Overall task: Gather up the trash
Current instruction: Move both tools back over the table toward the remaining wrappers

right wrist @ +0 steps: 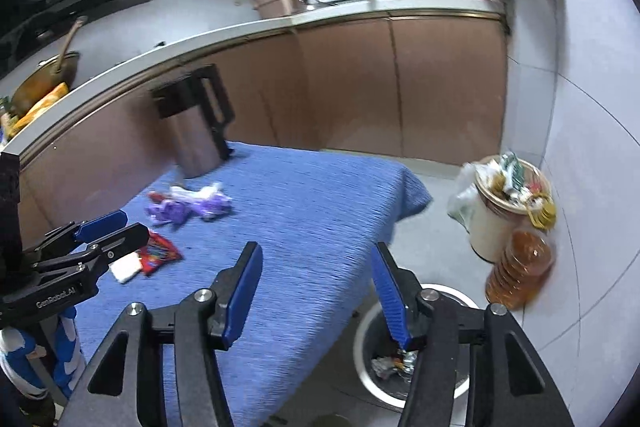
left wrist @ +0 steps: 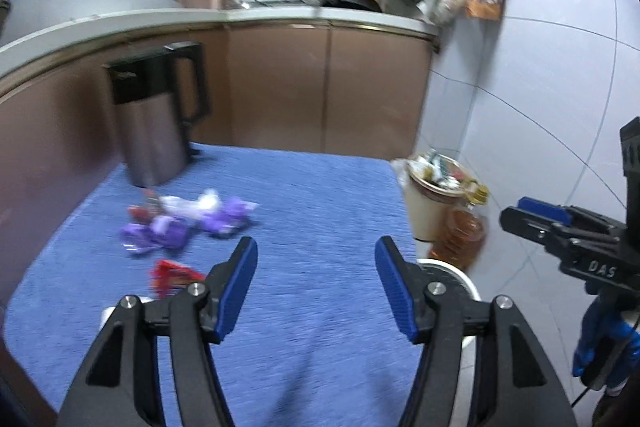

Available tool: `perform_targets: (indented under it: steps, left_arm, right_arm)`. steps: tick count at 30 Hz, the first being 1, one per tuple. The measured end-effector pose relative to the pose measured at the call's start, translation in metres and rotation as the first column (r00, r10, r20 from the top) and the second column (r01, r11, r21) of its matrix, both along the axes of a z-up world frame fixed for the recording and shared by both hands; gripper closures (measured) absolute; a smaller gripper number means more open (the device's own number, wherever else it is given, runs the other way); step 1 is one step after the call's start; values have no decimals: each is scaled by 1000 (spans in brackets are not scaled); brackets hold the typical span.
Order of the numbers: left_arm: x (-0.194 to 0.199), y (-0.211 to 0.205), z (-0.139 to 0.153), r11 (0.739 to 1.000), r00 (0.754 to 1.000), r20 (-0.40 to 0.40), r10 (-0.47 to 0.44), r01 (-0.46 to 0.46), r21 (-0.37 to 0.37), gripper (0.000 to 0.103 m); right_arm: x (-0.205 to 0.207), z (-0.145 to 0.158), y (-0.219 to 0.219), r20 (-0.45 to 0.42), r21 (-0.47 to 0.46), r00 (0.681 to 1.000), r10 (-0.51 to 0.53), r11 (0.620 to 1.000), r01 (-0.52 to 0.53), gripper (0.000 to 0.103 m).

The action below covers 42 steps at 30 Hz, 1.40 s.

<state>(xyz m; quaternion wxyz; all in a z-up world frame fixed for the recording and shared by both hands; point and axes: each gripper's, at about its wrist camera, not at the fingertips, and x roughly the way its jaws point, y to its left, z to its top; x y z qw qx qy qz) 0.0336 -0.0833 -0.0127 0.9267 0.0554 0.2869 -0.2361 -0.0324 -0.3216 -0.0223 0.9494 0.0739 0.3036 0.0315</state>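
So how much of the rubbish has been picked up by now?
Partly done. Some wrappers already lie in the round bin on the floor beside the table. Nothing is in hand: the left claw and right claw are both open and empty. Left on the blue cloth: a cluster of purple wrappers, a red packet and a small white piece.

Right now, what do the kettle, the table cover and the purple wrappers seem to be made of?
Kettle: probably brushed metal body with dull grey sheen; matte black handle, likely plastic.
Table cover: blue cloth, ribbed weave, no shine.
Purple wrappers: thin crinkled plastic film, glossy highlights; blur leaves this uncertain.
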Motion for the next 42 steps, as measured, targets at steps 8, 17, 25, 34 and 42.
perform_targets:
  steps: [8, 17, 25, 34, 42]
  left_arm:
    - [-17, 54, 13, 994, 993, 54, 107, -107, -9, 36]
    - [-18, 93, 13, 984, 982, 64, 176, -175, -21, 33]
    - [-3, 118, 3, 976, 975, 49, 218, -218, -18, 33]
    - [27, 143, -28, 968, 967, -28, 252, -252, -14, 33]
    - [80, 180, -52, 962, 956, -144, 254, -265, -62, 33]
  right_arm:
    - [-3, 17, 46, 25, -28, 997, 78, 997, -78, 45]
    - [8, 24, 83, 24, -50, 991, 130, 990, -129, 45]
    - [29, 15, 103, -6, -60, 986, 168, 984, -168, 44]
    - [60, -6, 113, -60, -53, 978, 198, 978, -201, 44]
    - [103, -29, 116, -112, -43, 964, 241, 968, -247, 44]
